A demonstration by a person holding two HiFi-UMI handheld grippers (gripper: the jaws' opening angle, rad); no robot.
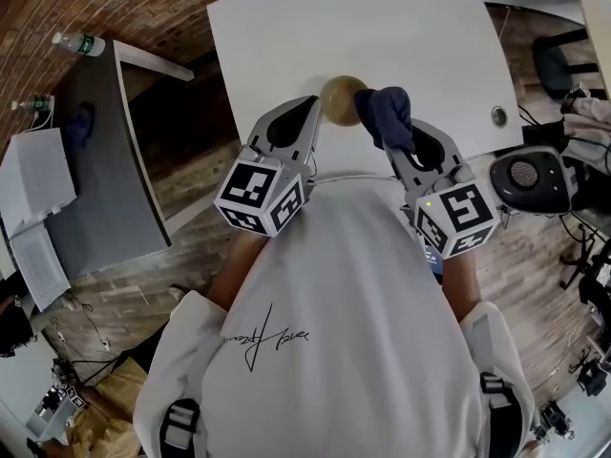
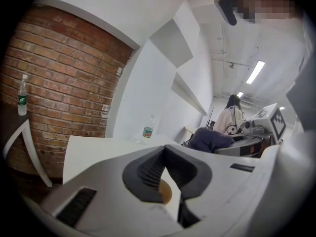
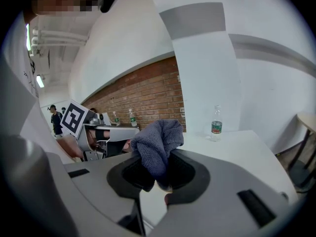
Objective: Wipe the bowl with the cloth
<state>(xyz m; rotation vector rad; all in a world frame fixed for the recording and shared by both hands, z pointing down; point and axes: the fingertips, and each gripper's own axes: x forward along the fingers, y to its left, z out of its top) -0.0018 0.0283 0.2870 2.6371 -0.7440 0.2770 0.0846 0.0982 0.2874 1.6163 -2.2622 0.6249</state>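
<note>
Two closed grips: the left gripper (image 1: 313, 105) pinches a small round tan bowl (image 1: 341, 98), the right gripper (image 1: 391, 132) a bunched dark-blue cloth (image 1: 383, 109).

Soft fuzzy cloth (image 1: 384, 114); smooth matt bowl (image 1: 340, 99)

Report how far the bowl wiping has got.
Done: both things are picked up. The left gripper is shut on the tan bowl, and the right gripper is shut on the dark blue cloth. In hand: the cloth sits right beside the bowl, by the white table's near edge. Left: the wiping itself; contact is unclear.
</note>
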